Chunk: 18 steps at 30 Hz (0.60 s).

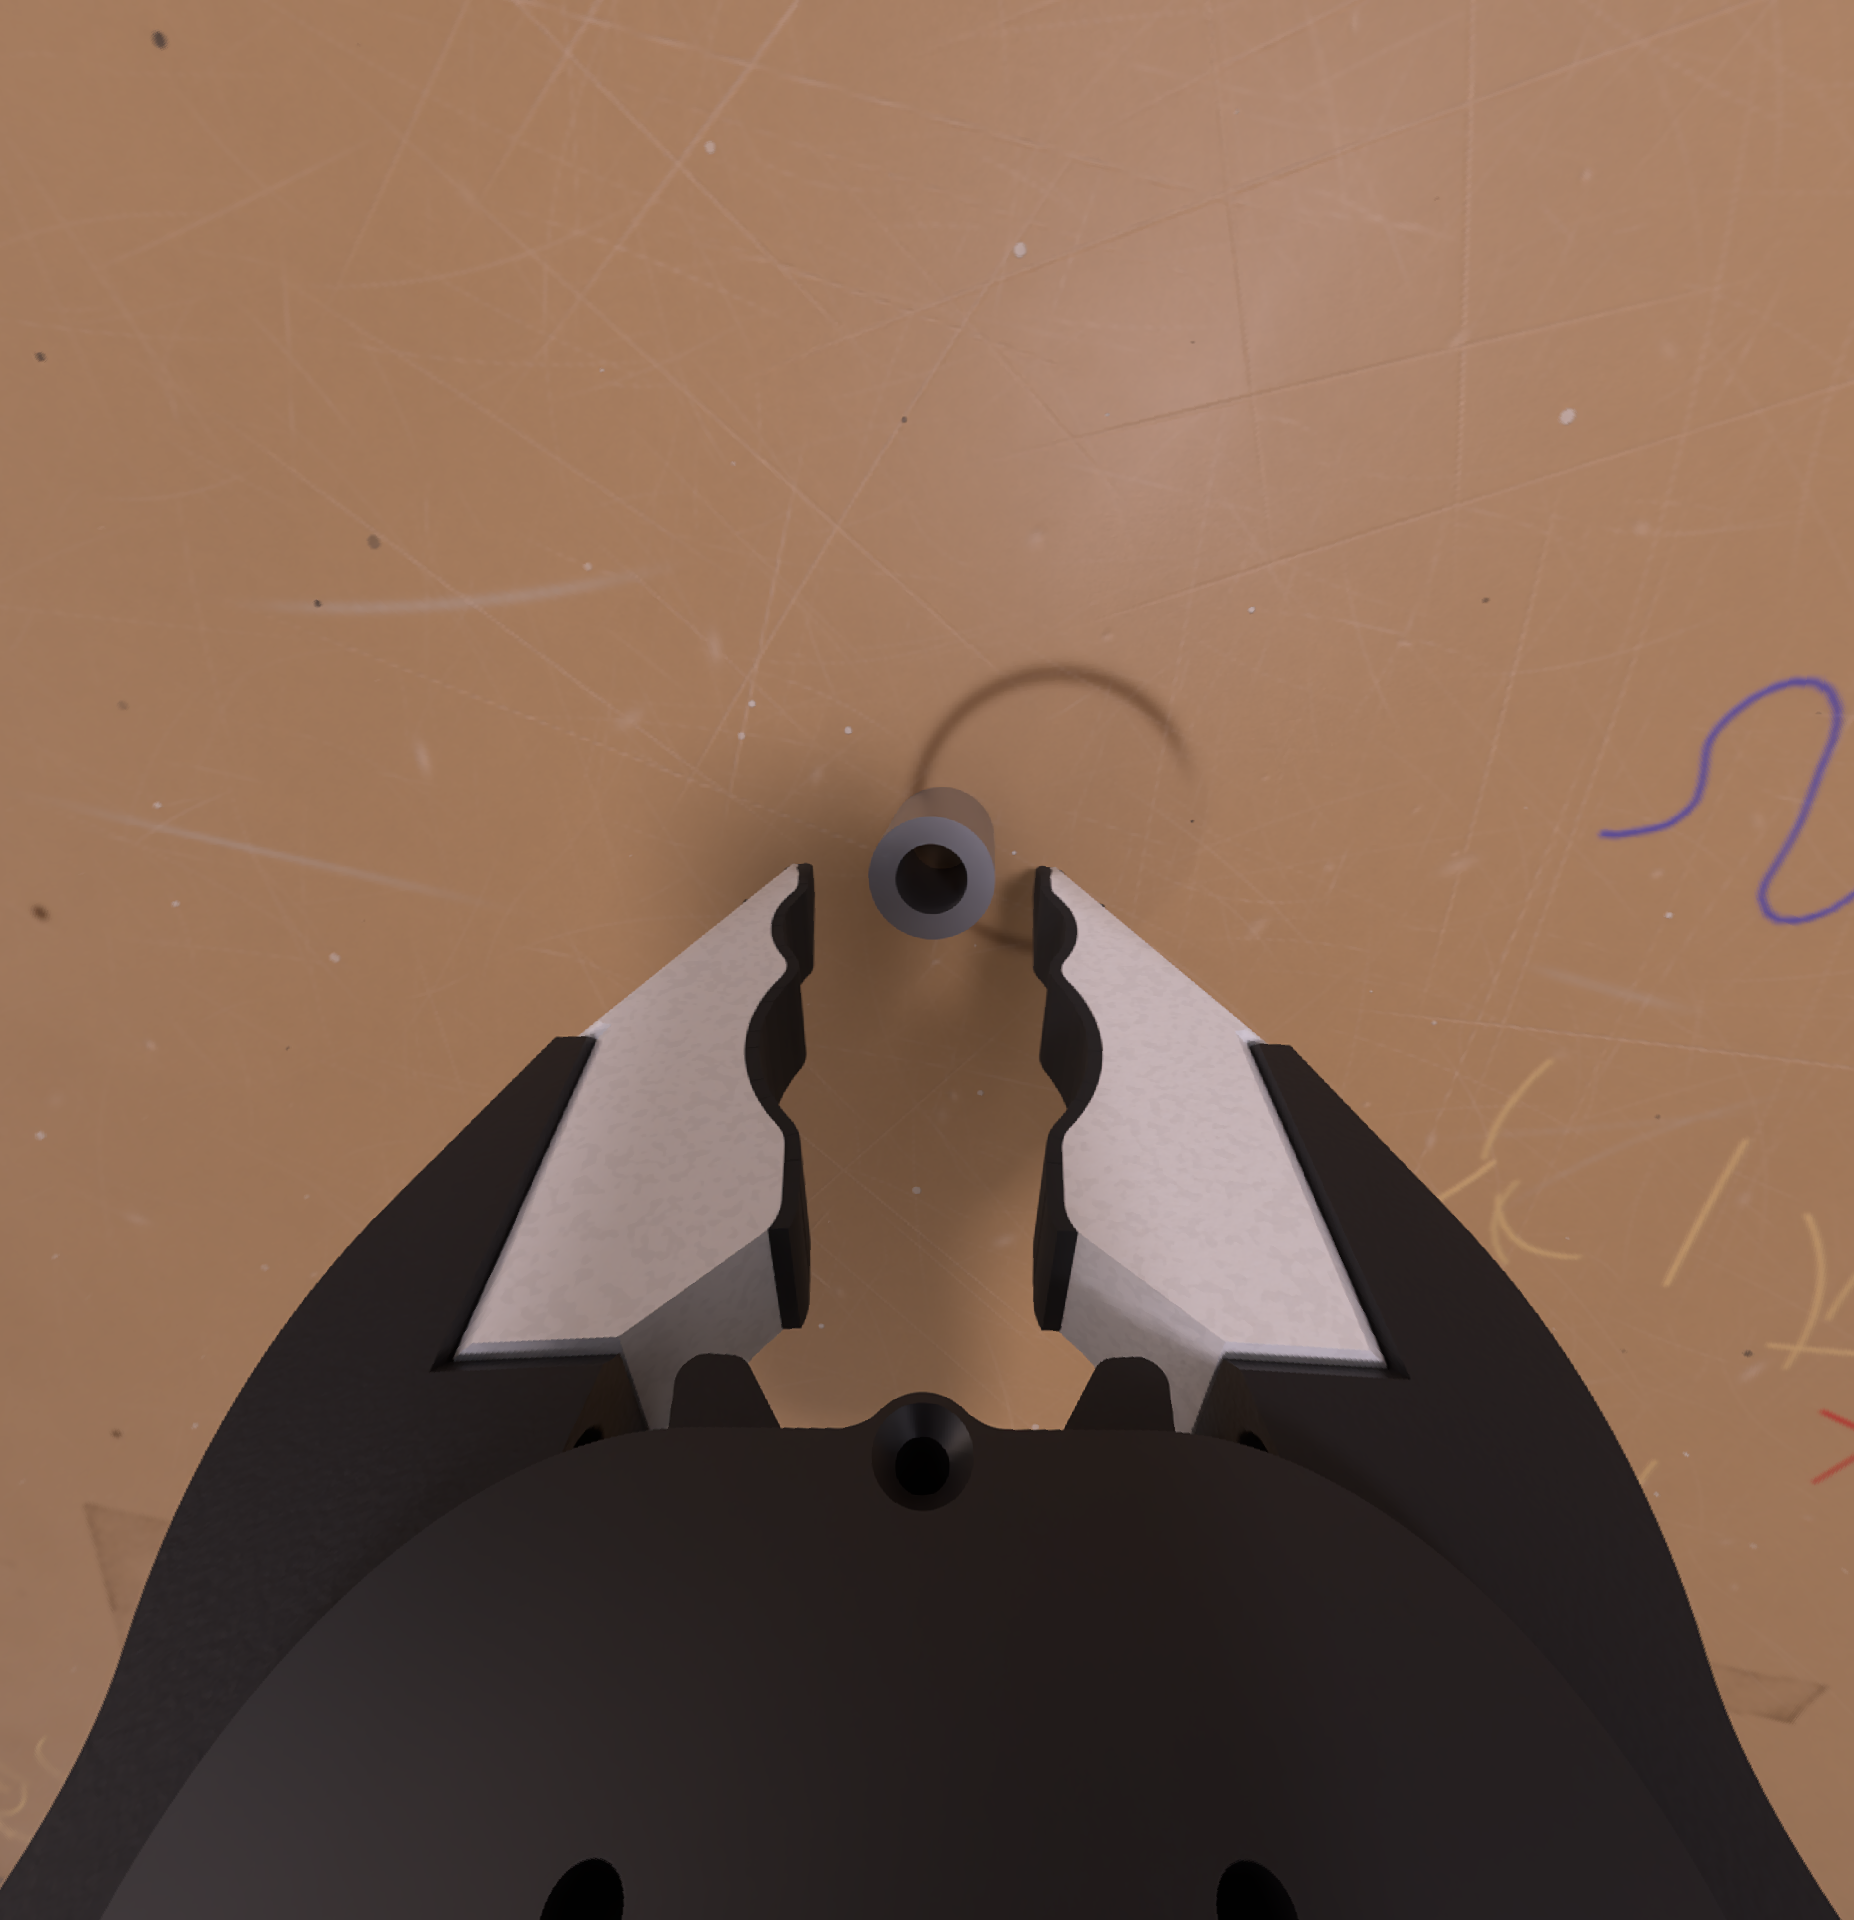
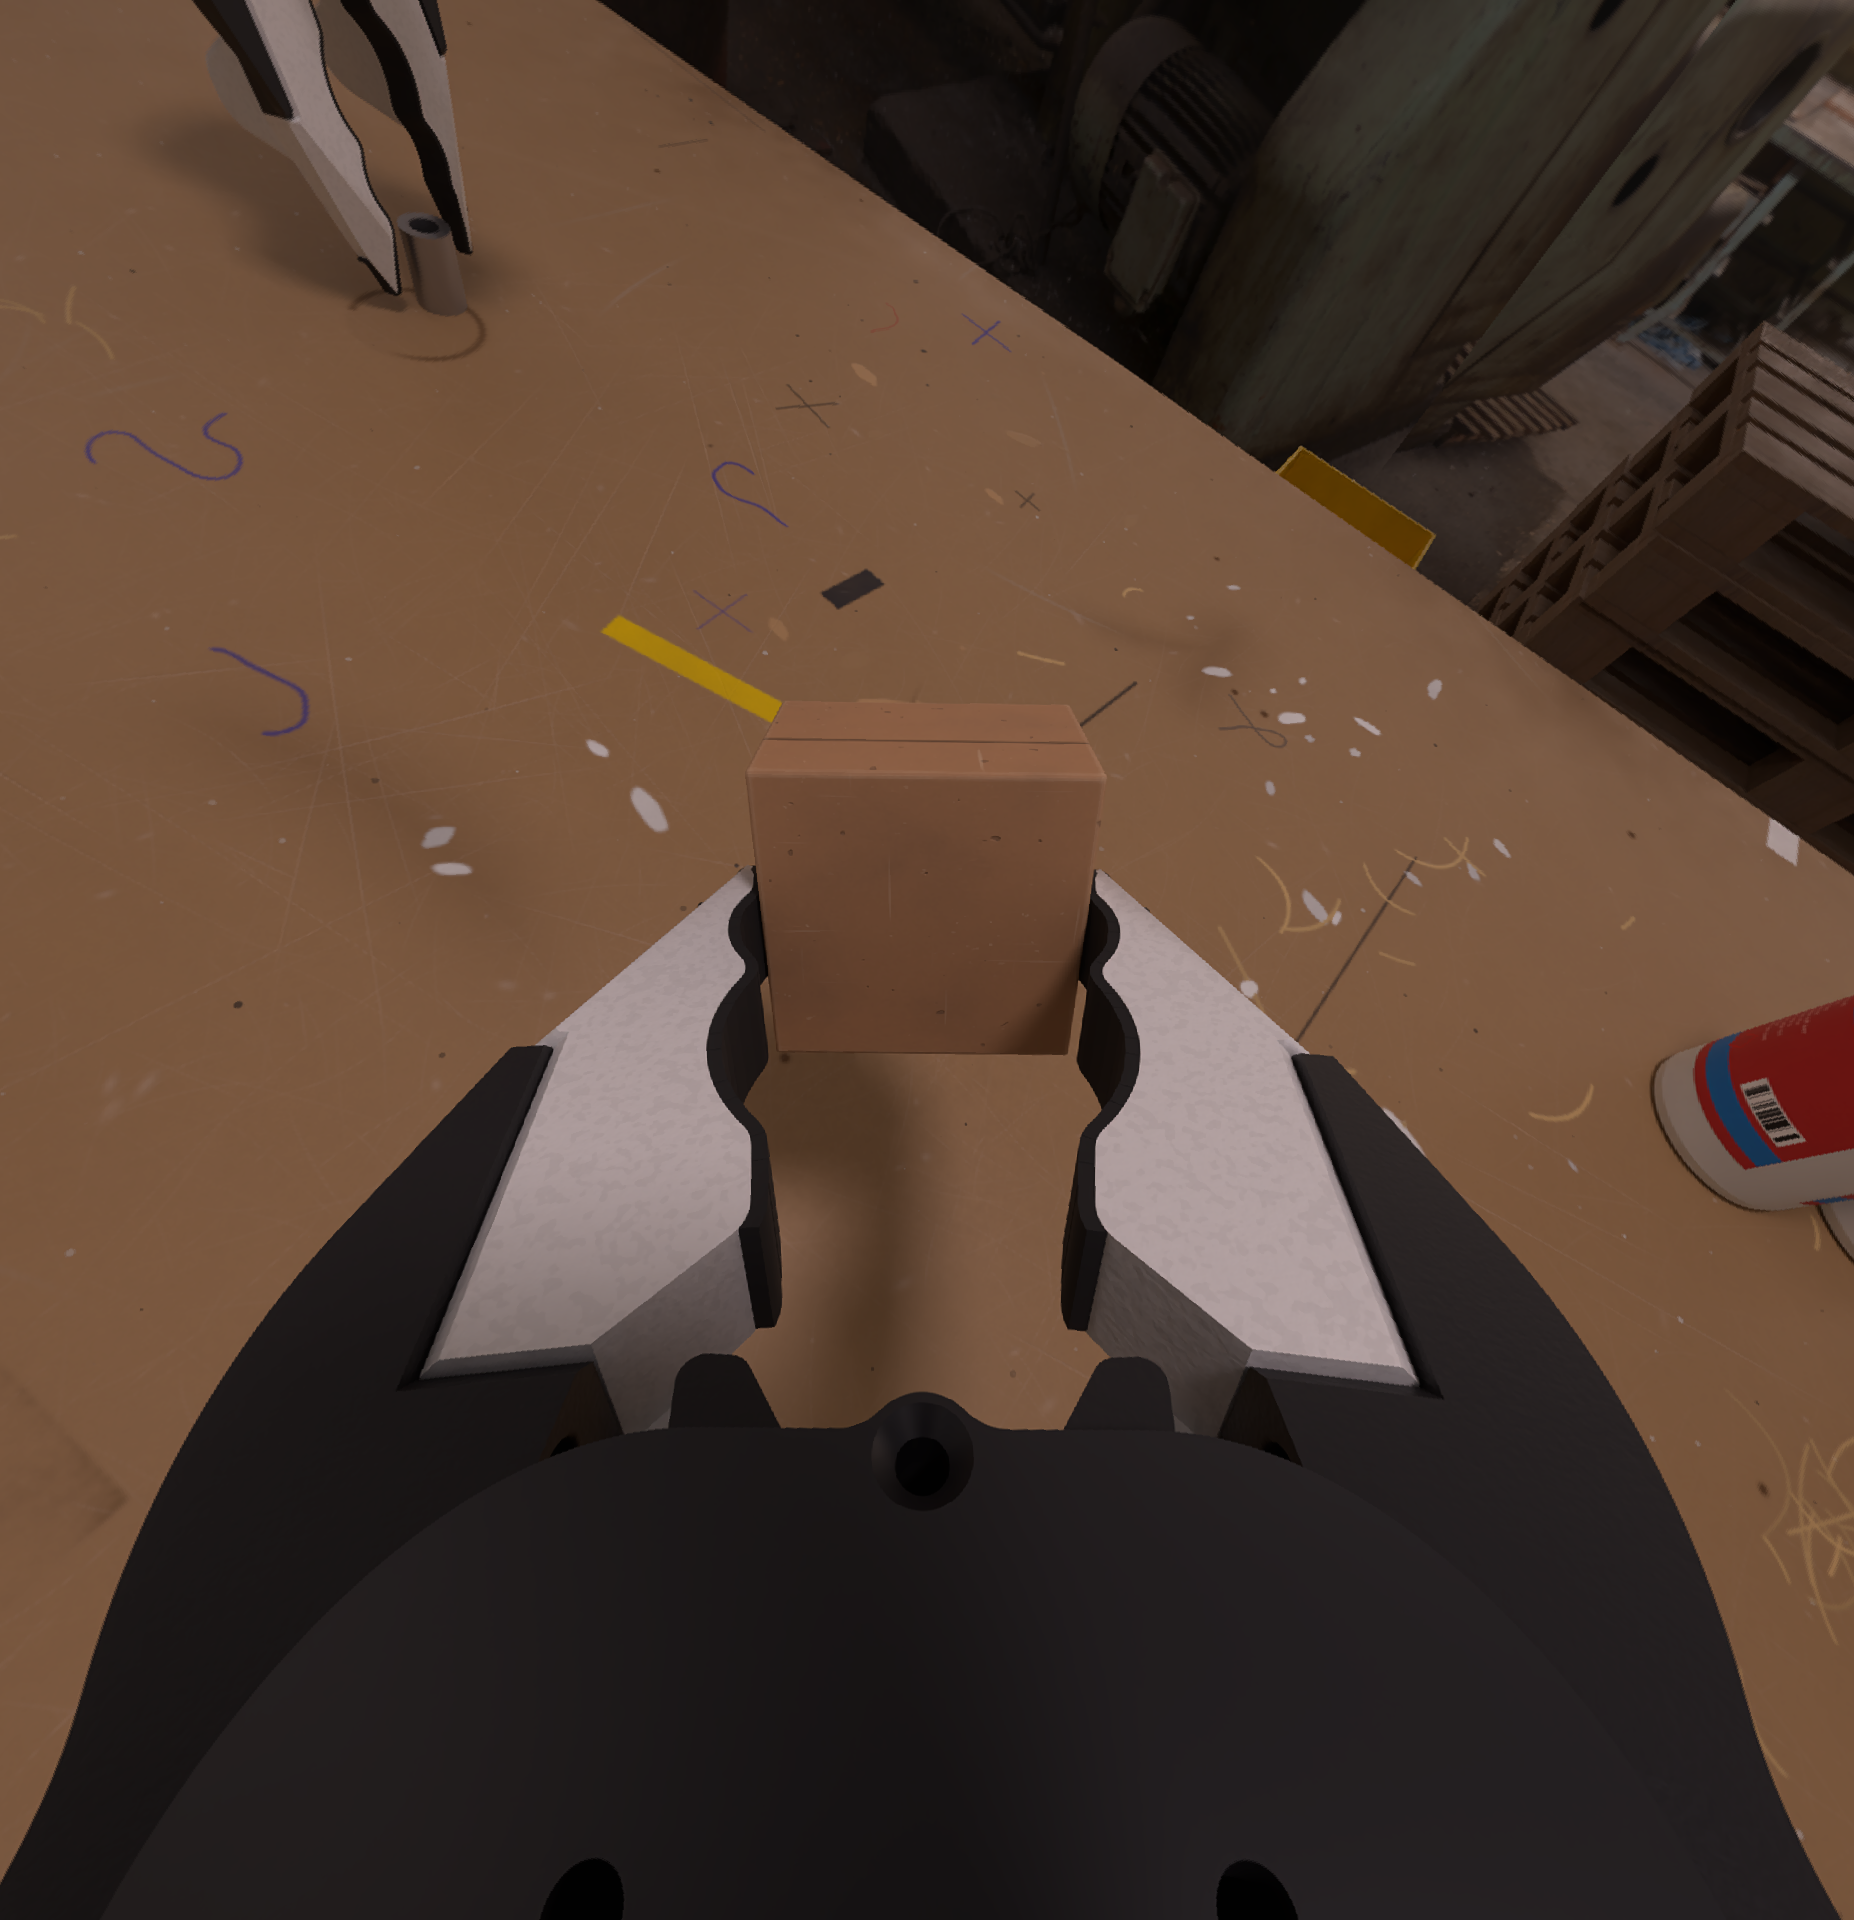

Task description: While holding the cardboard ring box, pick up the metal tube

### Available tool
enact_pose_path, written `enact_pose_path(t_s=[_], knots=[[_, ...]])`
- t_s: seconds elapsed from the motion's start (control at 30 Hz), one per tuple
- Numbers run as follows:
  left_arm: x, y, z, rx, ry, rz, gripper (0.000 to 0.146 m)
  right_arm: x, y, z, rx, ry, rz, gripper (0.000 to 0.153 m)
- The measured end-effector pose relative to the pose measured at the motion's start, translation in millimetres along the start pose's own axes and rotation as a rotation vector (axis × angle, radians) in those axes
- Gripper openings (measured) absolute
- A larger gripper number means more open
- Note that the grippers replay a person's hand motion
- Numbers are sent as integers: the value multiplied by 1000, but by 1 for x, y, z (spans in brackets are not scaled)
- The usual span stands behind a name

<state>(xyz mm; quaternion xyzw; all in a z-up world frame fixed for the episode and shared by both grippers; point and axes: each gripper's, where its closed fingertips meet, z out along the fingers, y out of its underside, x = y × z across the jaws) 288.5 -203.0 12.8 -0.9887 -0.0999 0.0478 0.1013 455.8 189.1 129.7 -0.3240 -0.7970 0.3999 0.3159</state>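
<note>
1 metal tube [image 1: 932, 878] upright | left gripper [image 1: 923, 883] wide | right gripper [image 2: 923, 914] holding 1 cardboard ring box [image 2: 923, 904]

a workshop: scratched, paint-flecked workbench [image 2: 1318, 935], old machinery [image 2: 1422, 208], wooden pallets [image 2: 1733, 540].

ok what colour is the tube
Plain grey metal tube with a dark bore, standing upright; the left wrist view shows it best, looking down its open end.

Pretty even warm light my end, soft shadow under the small grey metal tube [image 1: 932, 878]; far dark workshop background's dim, edges fisheye-stretched.
</note>
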Motion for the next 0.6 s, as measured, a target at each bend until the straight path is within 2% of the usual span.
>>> enact_pose_path(t_s=[0.03, 0.1, 0.23, 0.4, 0.5, 0.6], knots=[[1, 0, 0, 2, 17, 2, 39, 0, 0, 0, -1, -1, -3, 59], [3, -2, 0, 11, 29, 30, 22, -1, 0, 0, -2, -2, -6, 59], [0, -15, -12, 100, -21, 66, 22, -4, 0, 0, -2, -11, -7, 59], [2, -25, -54, 259, -170, 113, 22, -18, -5, -1, 20, -79, 16, 59], [21, -43, -96, 482, -324, 181, 22, -40, -19, -4, 96, -226, 106, 59], [71, -74, -144, 797, -437, 286, 22, -76, -46, -17, 222, -515, 250, 59]])
